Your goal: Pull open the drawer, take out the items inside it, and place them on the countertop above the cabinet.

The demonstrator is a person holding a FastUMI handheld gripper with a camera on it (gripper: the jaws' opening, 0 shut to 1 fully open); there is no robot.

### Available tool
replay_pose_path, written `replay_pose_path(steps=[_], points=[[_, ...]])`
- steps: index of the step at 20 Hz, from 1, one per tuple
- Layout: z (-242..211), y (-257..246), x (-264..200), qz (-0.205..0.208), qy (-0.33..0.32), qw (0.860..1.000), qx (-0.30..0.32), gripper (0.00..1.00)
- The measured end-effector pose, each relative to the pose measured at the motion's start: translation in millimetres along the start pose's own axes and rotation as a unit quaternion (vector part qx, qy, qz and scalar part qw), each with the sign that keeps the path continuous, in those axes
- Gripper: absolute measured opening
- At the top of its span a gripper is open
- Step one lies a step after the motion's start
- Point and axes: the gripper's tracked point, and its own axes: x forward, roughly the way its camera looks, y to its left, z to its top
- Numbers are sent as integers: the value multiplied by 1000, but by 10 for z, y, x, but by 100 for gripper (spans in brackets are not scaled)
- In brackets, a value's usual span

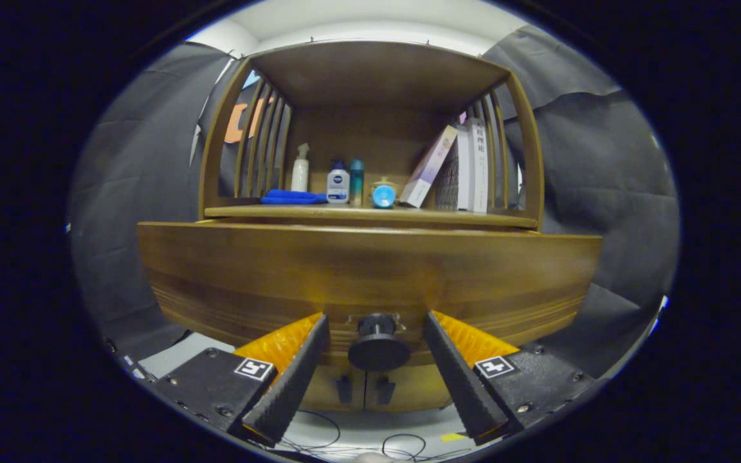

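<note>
Fingers of the gripper (pixel 377 334) stand spread, the drawer knob (pixel 378 344) between them, touching neither. Its drawer (pixel 370 276) front fills twelve o'clock, below the countertop (pixel 370 215). Closing off-centre could slip off the knob.

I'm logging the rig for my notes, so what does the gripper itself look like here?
The gripper has two long wedge-shaped fingers with ribbed, saw-toothed inner faces. Each finger sits on a flat dark block fixed with screws, and each block carries a small square black-and-white marker. The fingers stand apart, either side of the round drawer knob, not touching it.
</note>
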Motion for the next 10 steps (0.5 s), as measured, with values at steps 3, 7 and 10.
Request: replay_pose_path(steps=[3,7,10], points=[[16,15,140,-3,2,1000,-1,99],[76,45,396,-5,0,1000,0,99],[129,57,626,-6,5,1000,1,99]])
